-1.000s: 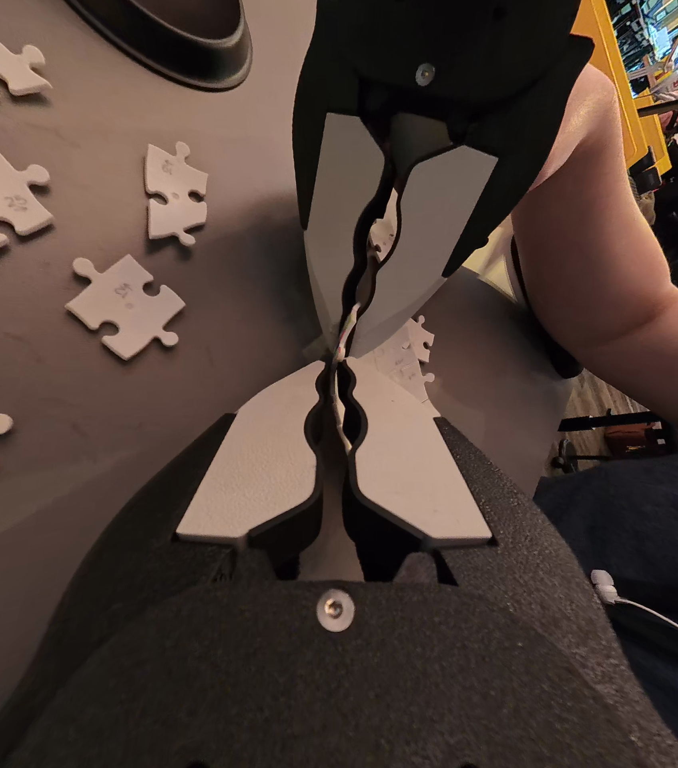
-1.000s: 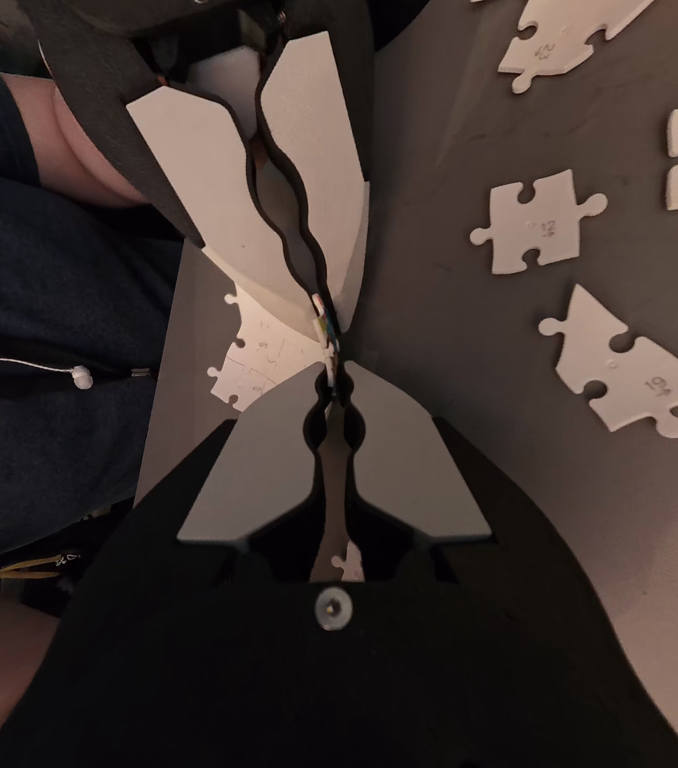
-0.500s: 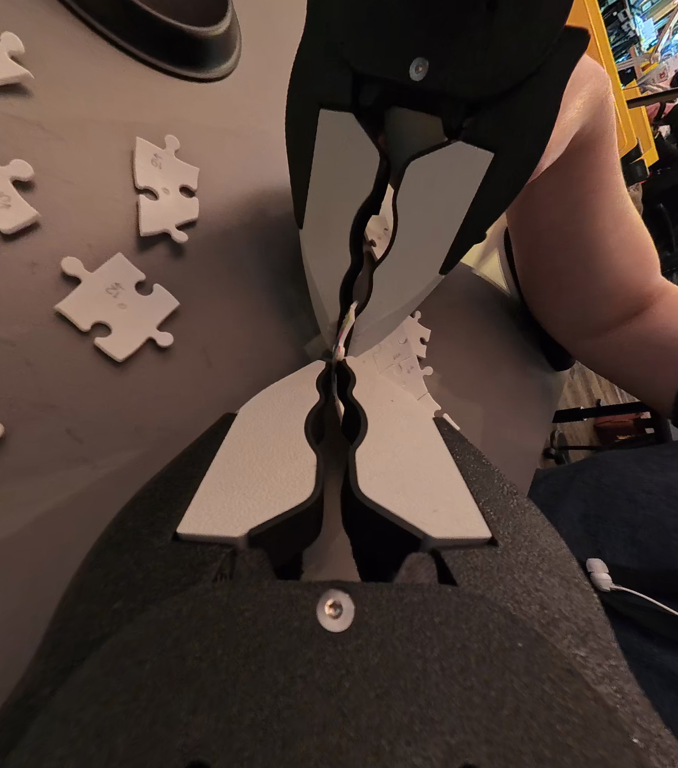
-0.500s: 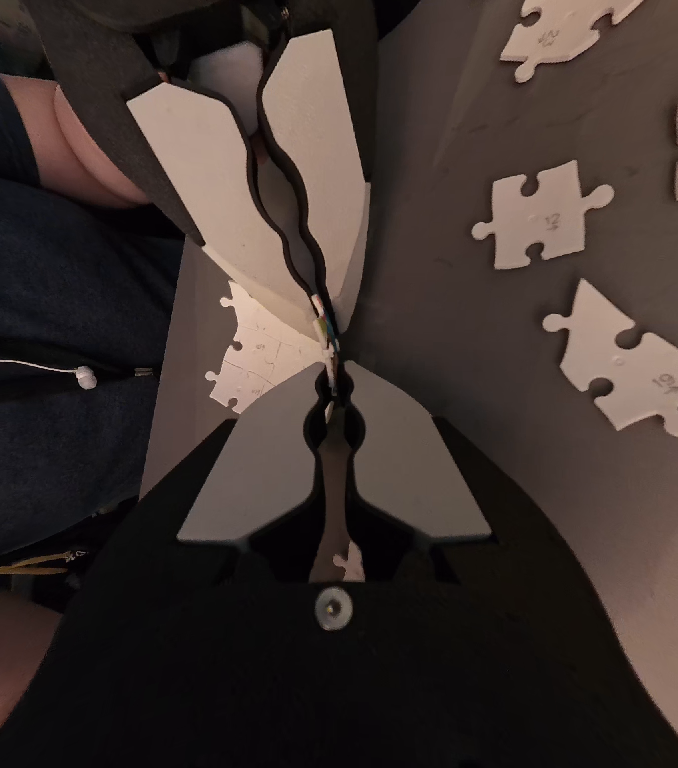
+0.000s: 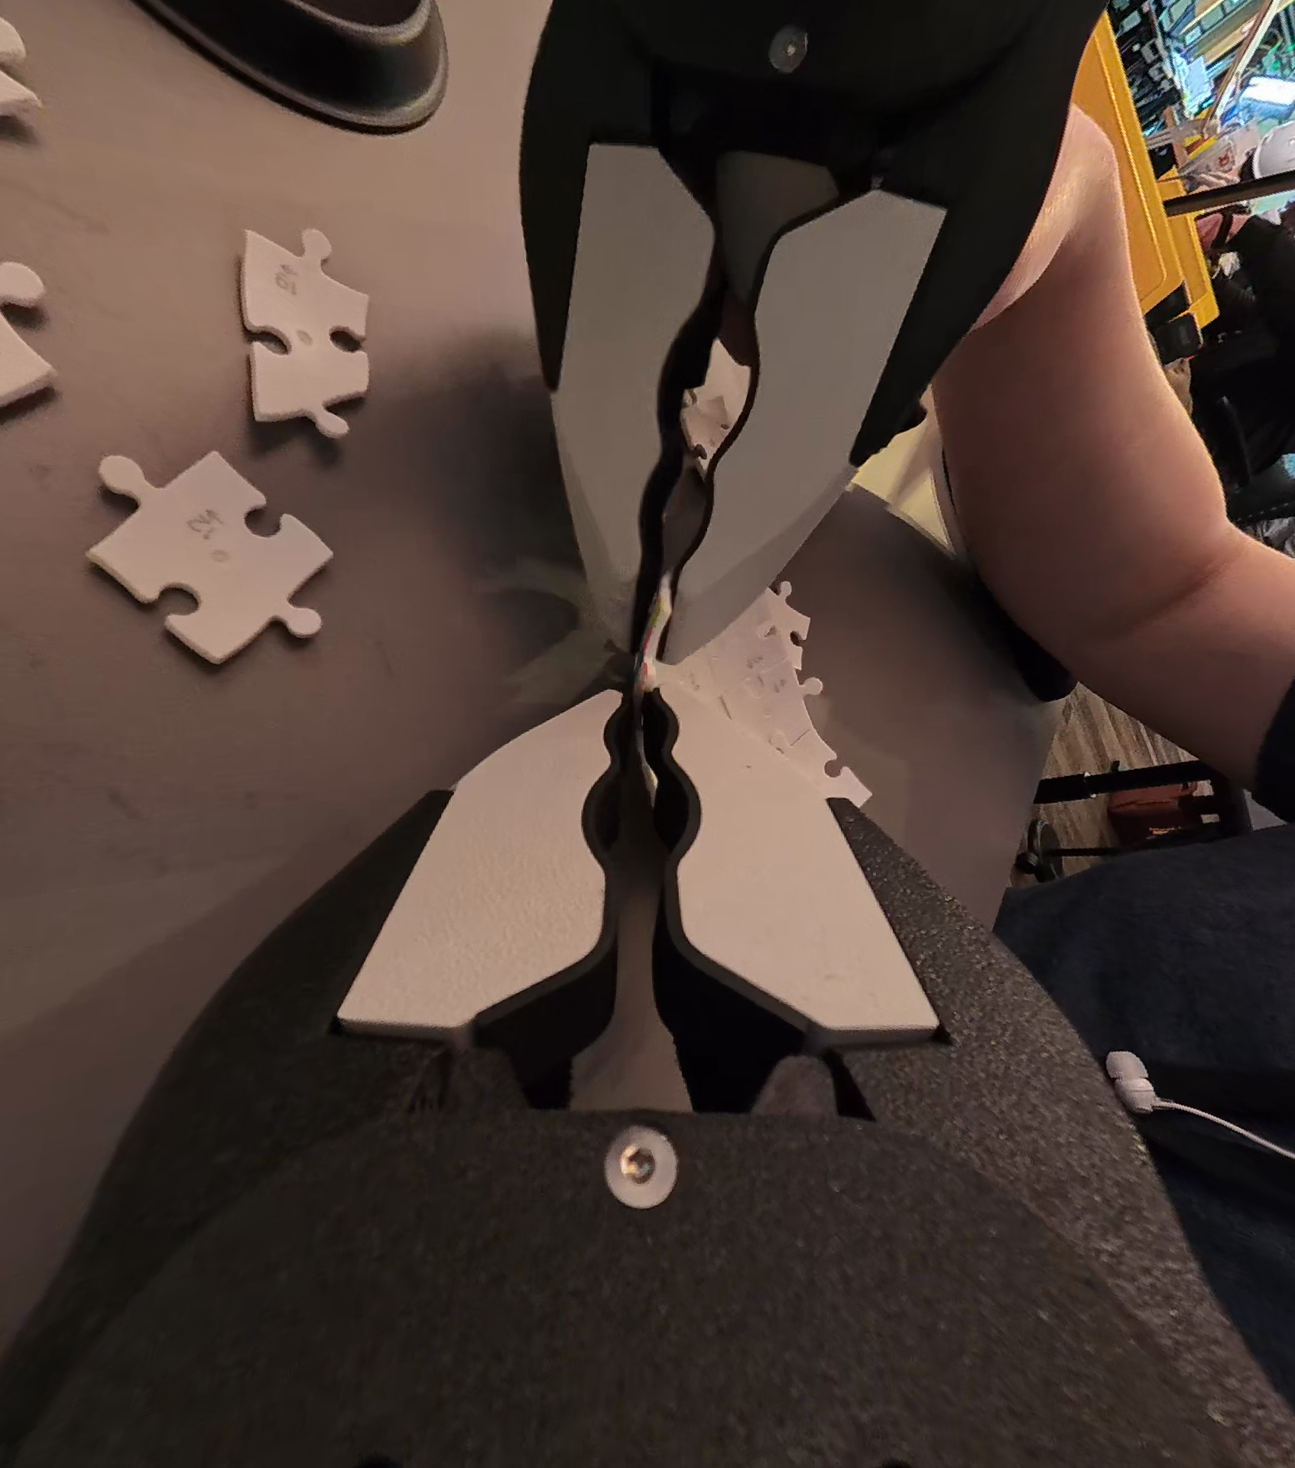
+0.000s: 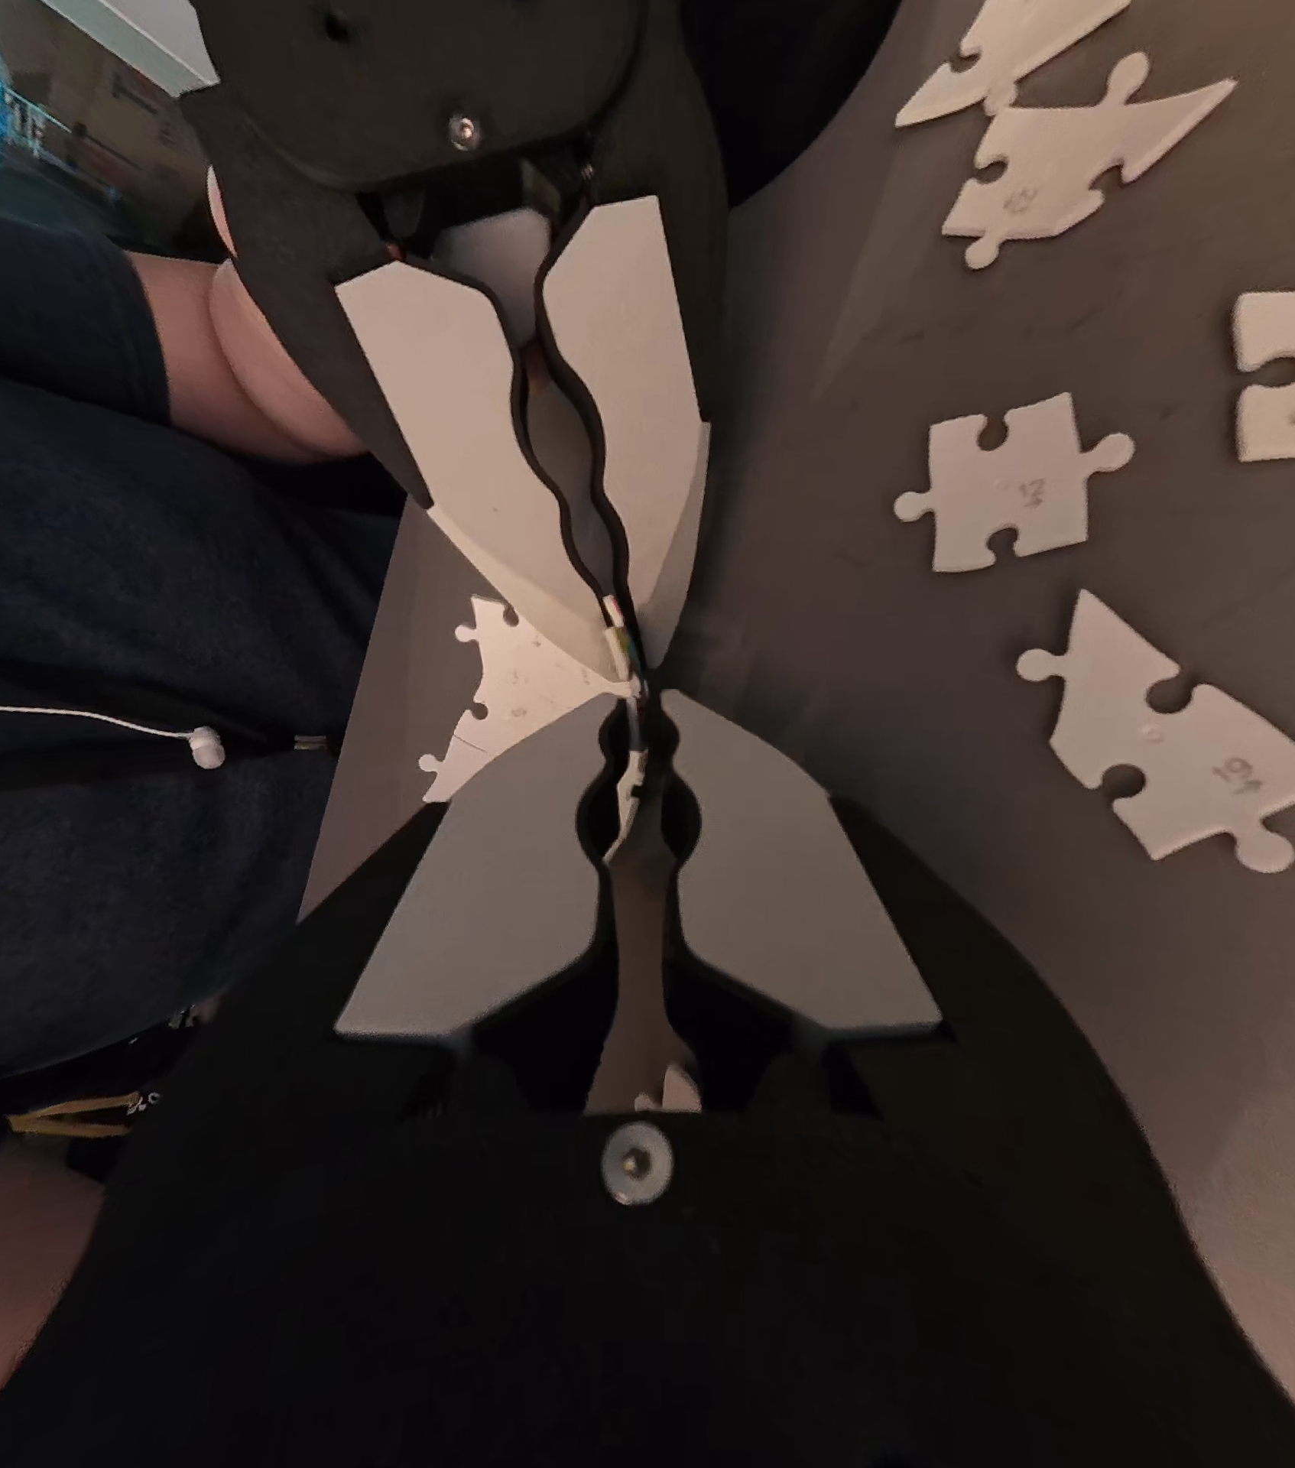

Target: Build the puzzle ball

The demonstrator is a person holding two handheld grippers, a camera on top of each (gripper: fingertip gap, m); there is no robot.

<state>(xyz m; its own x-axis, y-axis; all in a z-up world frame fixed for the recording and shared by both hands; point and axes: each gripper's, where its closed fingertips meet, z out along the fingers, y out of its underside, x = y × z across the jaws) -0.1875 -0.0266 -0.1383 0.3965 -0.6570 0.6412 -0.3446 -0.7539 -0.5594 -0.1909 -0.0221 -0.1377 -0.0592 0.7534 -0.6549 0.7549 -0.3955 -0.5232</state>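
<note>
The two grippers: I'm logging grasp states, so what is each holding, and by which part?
Left gripper and right gripper meet tip to tip, each shut on an edge of the joined puzzle pieces. The exact contact is hidden edge-on.

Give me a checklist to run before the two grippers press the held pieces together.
1. Left gripper shut on its piece: ok.
2. Right gripper shut on its piece: ok.
3. Tips facing, nearly touching: ok.
4. Tab lined up with socket: cannot tell, edges seen end-on.
5. Joined section under the tips, apart from them: cannot tell.
6. Loose pieces on the table away from the grippers: ok.
</note>
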